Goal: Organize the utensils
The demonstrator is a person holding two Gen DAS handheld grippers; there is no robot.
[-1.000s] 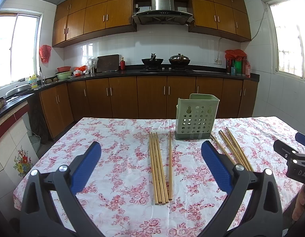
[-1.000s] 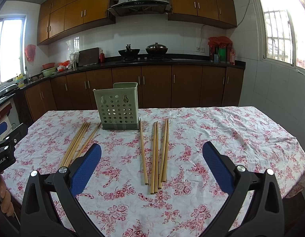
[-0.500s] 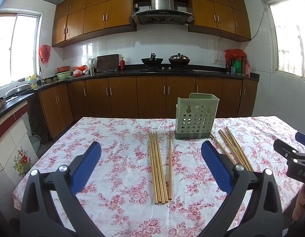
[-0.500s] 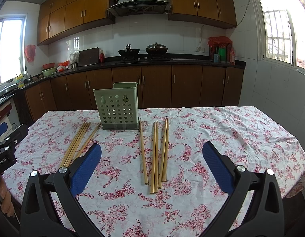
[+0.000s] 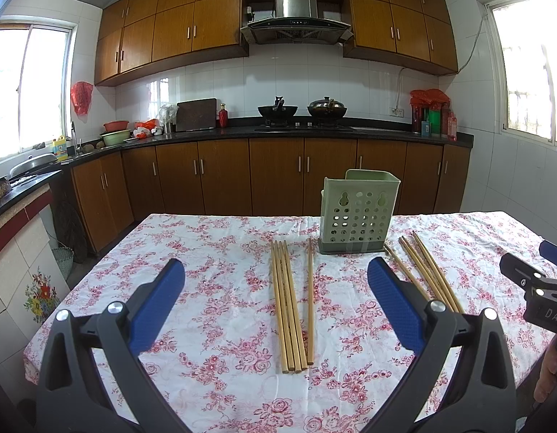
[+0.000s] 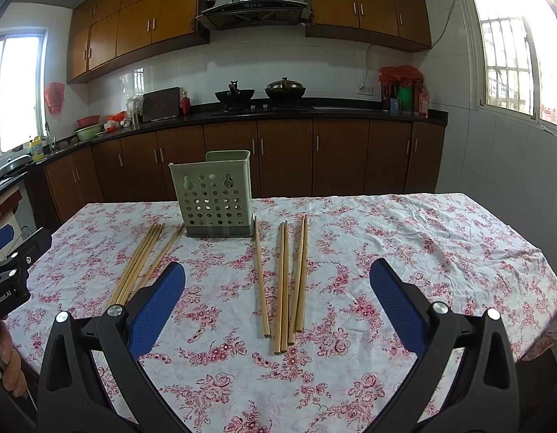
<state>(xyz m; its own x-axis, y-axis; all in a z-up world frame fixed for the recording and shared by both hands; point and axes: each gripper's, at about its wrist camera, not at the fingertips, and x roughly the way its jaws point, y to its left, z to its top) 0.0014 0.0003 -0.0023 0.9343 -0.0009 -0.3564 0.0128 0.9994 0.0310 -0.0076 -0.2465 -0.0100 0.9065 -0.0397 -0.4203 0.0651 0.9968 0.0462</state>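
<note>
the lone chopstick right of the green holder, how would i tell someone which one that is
On the floral tablecloth, find the green perforated holder. Just off its right corner lies one chopstick by itself; the four further right lie in two pairs.

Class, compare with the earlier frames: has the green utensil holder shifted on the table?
No. The green utensil holder sits in the same spot relative to the cabinet doors behind it, and the chopsticks beside it are unchanged.
</note>
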